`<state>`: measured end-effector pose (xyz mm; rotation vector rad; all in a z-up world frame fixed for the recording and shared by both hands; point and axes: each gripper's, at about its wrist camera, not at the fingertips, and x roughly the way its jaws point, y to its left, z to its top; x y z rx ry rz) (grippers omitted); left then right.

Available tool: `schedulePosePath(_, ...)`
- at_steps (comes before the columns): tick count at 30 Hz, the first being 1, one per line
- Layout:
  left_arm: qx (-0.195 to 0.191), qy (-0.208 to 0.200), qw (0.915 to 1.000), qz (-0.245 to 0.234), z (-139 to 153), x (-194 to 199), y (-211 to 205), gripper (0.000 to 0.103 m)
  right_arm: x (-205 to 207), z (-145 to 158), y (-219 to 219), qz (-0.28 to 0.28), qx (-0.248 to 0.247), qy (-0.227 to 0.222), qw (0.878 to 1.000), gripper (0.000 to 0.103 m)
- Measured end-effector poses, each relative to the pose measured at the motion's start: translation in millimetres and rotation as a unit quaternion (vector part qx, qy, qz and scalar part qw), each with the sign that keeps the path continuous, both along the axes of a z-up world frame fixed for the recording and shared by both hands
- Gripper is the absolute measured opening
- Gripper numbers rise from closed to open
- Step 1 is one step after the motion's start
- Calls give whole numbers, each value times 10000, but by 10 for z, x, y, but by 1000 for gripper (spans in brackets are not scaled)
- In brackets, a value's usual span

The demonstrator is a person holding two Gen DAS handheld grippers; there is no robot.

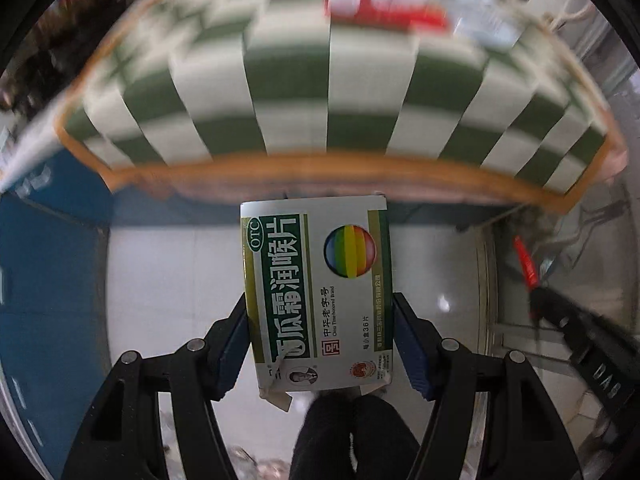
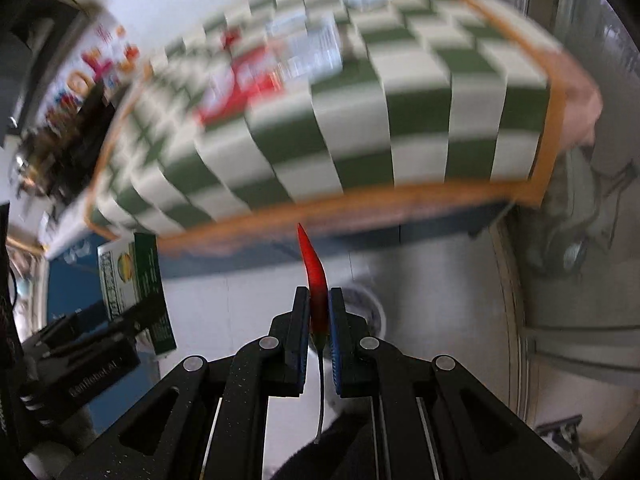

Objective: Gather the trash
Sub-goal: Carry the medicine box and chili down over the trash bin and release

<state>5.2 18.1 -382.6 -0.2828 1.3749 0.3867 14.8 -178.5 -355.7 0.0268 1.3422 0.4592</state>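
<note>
Green-and-white checked table (image 1: 328,92), orange-edged, is being blurred. White-and-green medicine box (image 1: 318,296), rainbow ball printed, is being clamped flat by the left gripper (image 1: 320,344) above pale floor. Slim red chili pepper (image 2: 316,280), tip outward, is being pinched by the right gripper (image 2: 319,320).

I read "OTC" in an oval on the lozenge box (image 1: 318,296) my left claw (image 1: 320,340) grips, beside large Chinese characters 西瓜霜润喉片. Smaller print on it gives 中华老字号, "China Time-honored Brand" and 36片. At eight o'clock in the right view, the other gripper body (image 2: 92,380) carries lettering too blurred to read.
</note>
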Motion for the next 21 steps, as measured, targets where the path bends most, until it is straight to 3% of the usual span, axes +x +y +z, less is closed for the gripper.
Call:
schedulePosePath(5,-291,535,9981,53,-1143,20,-29,63,-67,-1168,-41,135,-104,654,9977,10)
schedulePosePath(11,-649,946,9933,133,-2253,-8,-23,63,-118,-2420,-58,122,-268,1186,9925,10)
schedulePosePath(17,-874,1235,9881,270,-2965,-54,-24,64,-116,-3379,-11,21,-305,1646,9859,10)
schedulePosePath(21,-971,1359,9853,369,-3232,-88,4,65,-102,-3776,82,76,-361,1791,9831,10)
